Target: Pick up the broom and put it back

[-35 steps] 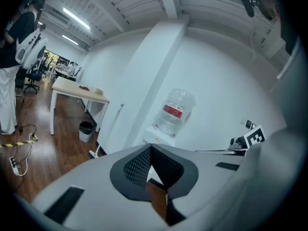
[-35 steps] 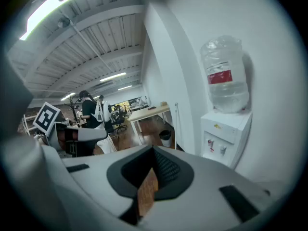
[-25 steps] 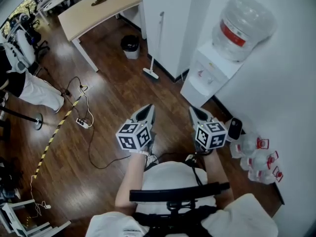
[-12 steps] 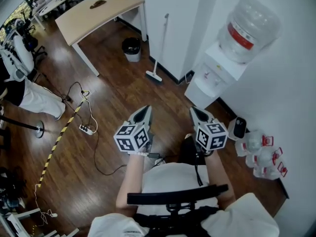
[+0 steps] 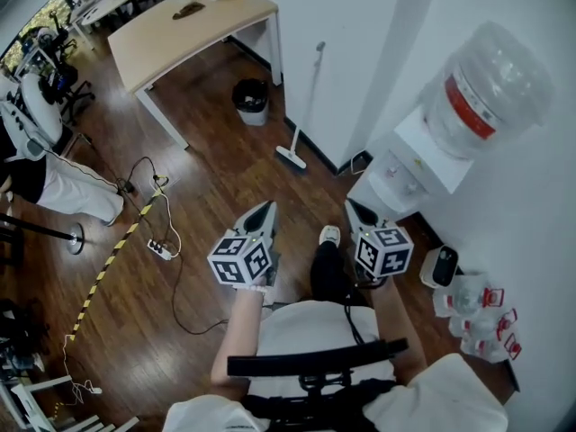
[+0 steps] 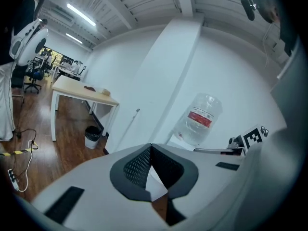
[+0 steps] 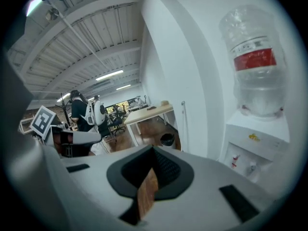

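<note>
While both grippers hung side by side over the wooden floor [image 5: 211, 174], the broom [image 5: 306, 104] stood well ahead of them, propped against the white wall [image 5: 360, 16]. Its long axis ran nearly upright. The pale head [image 5: 291, 157] rested on the floor at the skirting, and the thin handle rose from it with its tip against the wall. The left gripper view showed it as a slim pale line [image 6: 129, 128] beside the wall's corner, and in the right gripper view the handle [image 7: 183, 124] stood just right of the bin.

A black waste bin [image 5: 251, 96] sat near the broom's left, below a light wooden tabletop [image 5: 193, 27] on white legs. To the broom's right stood a white water dispenser [image 5: 402, 171] carrying a large clear bottle [image 5: 486, 93]. Packs of small water bottles [image 5: 472, 306] lay against the wall further right. A power strip with trailing cables [image 5: 160, 248] and a yellow-and-black striped line [image 5: 106, 268] crossed the floor at the left, well apart from the broom. Another person [image 5: 54, 180] stood at the far left edge.

Bare floor and the wearer's own shoe [image 5: 329, 235] lay between the grippers and the broom. The left gripper [image 5: 266, 205] had its jaws closed together on nothing, and the right gripper [image 5: 351, 203] was likewise clenched and empty.
</note>
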`<state>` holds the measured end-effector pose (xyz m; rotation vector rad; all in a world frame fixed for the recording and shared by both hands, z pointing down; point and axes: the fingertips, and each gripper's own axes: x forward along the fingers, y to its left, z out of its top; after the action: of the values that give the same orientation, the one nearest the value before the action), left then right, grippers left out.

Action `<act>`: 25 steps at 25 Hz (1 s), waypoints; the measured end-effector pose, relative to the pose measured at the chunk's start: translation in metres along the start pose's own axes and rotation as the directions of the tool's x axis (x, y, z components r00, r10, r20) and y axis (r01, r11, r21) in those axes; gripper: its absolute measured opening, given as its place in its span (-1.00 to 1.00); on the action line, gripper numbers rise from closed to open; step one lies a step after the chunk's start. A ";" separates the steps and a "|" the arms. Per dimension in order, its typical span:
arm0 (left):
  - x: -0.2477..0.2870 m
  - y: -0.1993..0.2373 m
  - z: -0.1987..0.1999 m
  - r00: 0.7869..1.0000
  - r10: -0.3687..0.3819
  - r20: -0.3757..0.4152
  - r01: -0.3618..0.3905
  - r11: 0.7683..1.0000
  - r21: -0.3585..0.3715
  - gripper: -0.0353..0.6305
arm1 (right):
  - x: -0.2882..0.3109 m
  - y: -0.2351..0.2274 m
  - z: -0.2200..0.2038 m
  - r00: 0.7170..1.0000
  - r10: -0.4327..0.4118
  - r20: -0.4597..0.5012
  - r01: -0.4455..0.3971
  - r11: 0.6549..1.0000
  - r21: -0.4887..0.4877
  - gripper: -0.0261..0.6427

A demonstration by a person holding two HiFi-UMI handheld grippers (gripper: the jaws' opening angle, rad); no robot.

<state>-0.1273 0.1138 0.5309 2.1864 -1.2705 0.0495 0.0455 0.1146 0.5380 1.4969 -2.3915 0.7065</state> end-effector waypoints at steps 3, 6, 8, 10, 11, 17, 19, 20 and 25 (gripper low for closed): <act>0.054 0.010 0.026 1.000 0.017 -0.009 -0.017 1.000 0.001 -0.93 | 0.049 -0.029 0.034 0.999 0.034 -0.009 -0.034 0.999 0.003 -0.86; 0.109 0.014 0.055 0.999 0.033 -0.011 -0.033 0.999 0.002 -0.93 | 0.090 -0.061 0.071 0.998 0.069 -0.016 -0.069 0.998 0.006 -0.86; 0.143 0.017 0.075 0.999 0.047 -0.014 -0.047 0.999 0.005 -0.93 | 0.116 -0.082 0.094 0.996 0.090 -0.019 -0.089 0.996 0.010 -0.86; 0.173 0.020 0.092 0.998 0.062 -0.014 -0.062 0.998 0.004 -0.93 | 0.138 -0.100 0.115 0.993 0.115 -0.015 -0.114 0.993 0.019 -0.86; 0.187 0.022 0.100 0.997 0.071 -0.012 -0.071 0.998 0.002 -0.93 | 0.148 -0.109 0.124 0.992 0.129 -0.009 -0.129 0.991 0.027 -0.86; 0.236 0.029 0.130 0.995 0.099 -0.010 -0.099 0.995 0.003 -0.93 | 0.197 -0.142 0.163 0.983 0.184 0.017 -0.185 0.981 0.061 -0.86; 0.243 0.035 0.136 0.994 0.107 -0.010 -0.107 0.994 -0.001 -0.93 | 0.209 -0.143 0.169 0.978 0.207 0.026 -0.208 0.975 0.074 -0.86; 0.247 0.039 0.139 0.994 0.109 -0.009 -0.109 0.994 -0.004 -0.93 | 0.215 -0.142 0.171 0.976 0.215 0.024 -0.217 0.973 0.080 -0.86; 0.264 0.064 0.152 0.996 0.094 -0.005 -0.094 0.995 -0.021 -0.93 | 0.248 -0.143 0.175 0.979 0.202 0.005 -0.202 0.976 0.081 -0.85</act>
<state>-0.0750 -0.1930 0.5212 2.1065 -1.3651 0.0774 0.0709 -0.2201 0.5353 1.2905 -2.5664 0.8584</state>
